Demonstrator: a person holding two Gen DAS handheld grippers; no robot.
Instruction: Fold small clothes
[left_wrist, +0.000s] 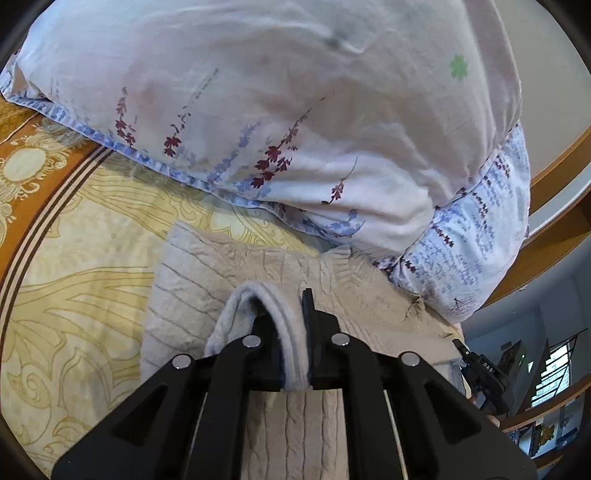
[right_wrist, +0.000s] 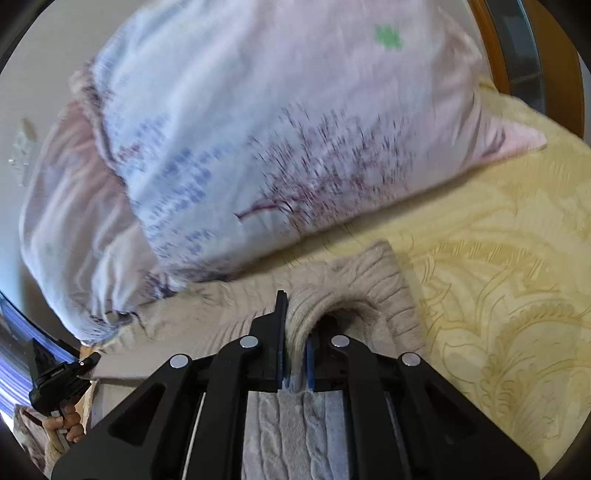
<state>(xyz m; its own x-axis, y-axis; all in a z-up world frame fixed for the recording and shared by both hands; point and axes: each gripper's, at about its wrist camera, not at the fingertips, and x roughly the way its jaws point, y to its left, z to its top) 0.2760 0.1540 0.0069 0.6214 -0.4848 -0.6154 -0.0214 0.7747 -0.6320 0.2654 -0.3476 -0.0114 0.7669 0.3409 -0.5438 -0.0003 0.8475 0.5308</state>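
Observation:
A beige cable-knit sweater (left_wrist: 207, 280) lies on the yellow patterned bedspread (left_wrist: 74, 288), its far edge close to the floral pillow (left_wrist: 277, 110). My left gripper (left_wrist: 291, 325) is shut on a fold of the sweater's edge, which bulges up between the fingers. My right gripper (right_wrist: 295, 332) is shut on another fold of the same sweater (right_wrist: 362, 280), held a little above the bed. The right gripper shows at the right edge of the left wrist view (left_wrist: 480, 373), and the left gripper at the left edge of the right wrist view (right_wrist: 55, 380).
The large floral pillow (right_wrist: 258, 129) fills the space right behind the sweater. A wooden bed frame (left_wrist: 561, 162) runs behind it. An orange patterned border (left_wrist: 33, 166) edges the bedspread on the left. Open bedspread (right_wrist: 498, 295) lies to the right.

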